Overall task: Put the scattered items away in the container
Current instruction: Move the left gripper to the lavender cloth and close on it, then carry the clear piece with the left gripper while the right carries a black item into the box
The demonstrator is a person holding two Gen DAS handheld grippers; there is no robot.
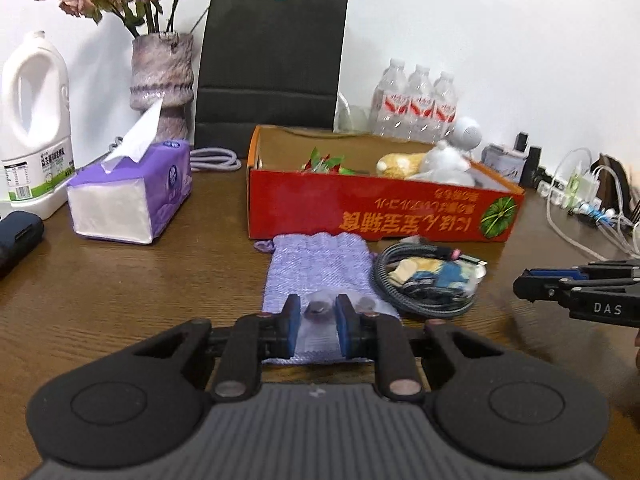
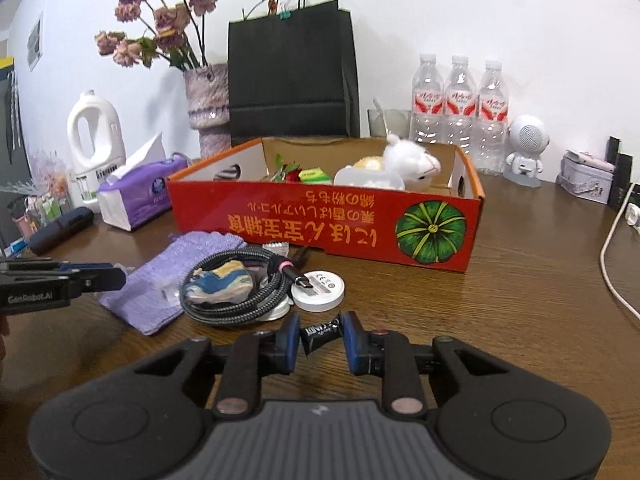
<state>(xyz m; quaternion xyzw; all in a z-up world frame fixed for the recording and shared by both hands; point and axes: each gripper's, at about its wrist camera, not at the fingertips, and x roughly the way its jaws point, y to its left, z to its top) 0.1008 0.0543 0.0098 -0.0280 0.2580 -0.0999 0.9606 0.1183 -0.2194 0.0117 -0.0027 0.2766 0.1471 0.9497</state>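
The red cardboard box stands on the wooden table, already holding a white plush toy. The left gripper is clamped on a small clear packet above the purple knitted pouch; the right gripper pinches a small black sachet.

You see a red box printed with a green pumpkin; before it, a lilac knitted pouch and a grey braided cable.
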